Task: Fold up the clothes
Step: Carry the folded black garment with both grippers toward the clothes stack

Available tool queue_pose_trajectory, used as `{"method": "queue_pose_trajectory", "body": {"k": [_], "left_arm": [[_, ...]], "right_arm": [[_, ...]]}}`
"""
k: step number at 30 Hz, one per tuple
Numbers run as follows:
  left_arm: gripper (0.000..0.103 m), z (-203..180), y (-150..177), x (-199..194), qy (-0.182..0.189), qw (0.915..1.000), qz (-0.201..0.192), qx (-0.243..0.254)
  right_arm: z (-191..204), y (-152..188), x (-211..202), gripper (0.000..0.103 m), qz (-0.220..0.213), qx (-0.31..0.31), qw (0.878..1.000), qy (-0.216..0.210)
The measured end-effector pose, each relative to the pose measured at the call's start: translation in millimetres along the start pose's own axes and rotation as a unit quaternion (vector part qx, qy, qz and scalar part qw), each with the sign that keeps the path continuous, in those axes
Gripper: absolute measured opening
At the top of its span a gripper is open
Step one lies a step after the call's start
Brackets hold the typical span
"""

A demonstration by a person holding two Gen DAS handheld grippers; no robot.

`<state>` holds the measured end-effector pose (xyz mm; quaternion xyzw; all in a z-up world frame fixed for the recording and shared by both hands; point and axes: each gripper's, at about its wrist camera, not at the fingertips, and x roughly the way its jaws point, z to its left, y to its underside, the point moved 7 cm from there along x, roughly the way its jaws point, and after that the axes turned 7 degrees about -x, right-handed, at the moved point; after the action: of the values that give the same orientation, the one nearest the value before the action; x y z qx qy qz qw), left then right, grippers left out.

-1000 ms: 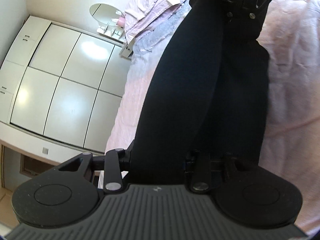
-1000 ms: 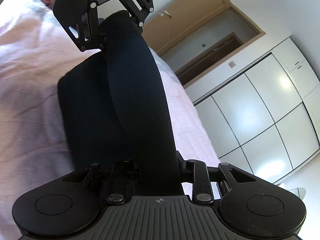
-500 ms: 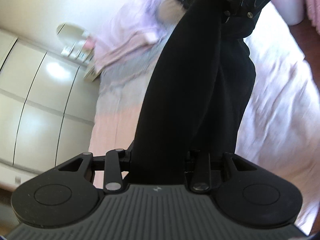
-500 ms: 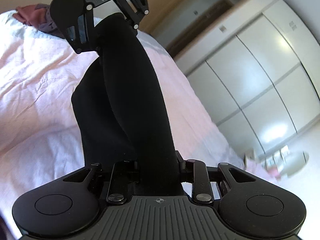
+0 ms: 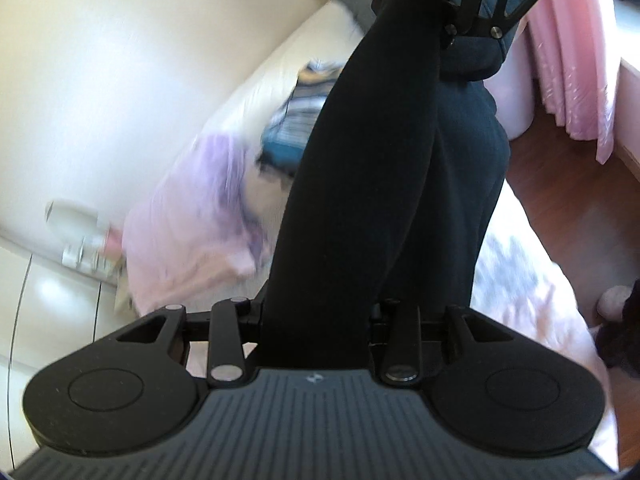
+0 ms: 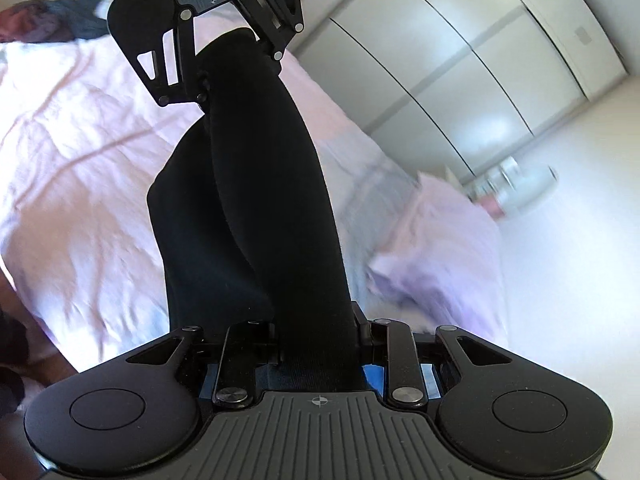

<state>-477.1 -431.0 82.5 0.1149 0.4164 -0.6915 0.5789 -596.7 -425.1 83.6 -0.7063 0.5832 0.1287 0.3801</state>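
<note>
Black garment (image 5: 384,184): stretched between left gripper (image 5: 316,320) and right gripper (image 6: 316,344), each clamped on an end; now lifted higher off pink bed (image 6: 80,184) than before. Lilac clothes (image 5: 192,216) at 9 o'clock.

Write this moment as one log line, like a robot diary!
step: lifting | left gripper: shut on black garment | right gripper: shut on black garment | garment stretched between grippers above bed

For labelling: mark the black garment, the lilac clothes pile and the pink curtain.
black garment (image 5: 384,184), left wrist view, its stretched middle span.
lilac clothes pile (image 6: 448,240), right wrist view, its top fold.
pink curtain (image 5: 568,64), left wrist view, its hanging folds.
</note>
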Motion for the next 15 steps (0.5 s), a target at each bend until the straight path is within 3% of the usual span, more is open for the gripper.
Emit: {"method": "queue_pose_trajectory", "body": {"k": [8,15], "left_arm": [[0.036,71,-97,67,0.000,0.9933,-0.096,0.064],[0.036,130,-179,140,-0.021,0.9891,-0.124,0.076]], "right_arm": [[-91,69,-23,0.027,0.069,0.043,0.993,0.091],[-193,128,-11,0.027,0.086,0.054,0.985,0.141]]}}
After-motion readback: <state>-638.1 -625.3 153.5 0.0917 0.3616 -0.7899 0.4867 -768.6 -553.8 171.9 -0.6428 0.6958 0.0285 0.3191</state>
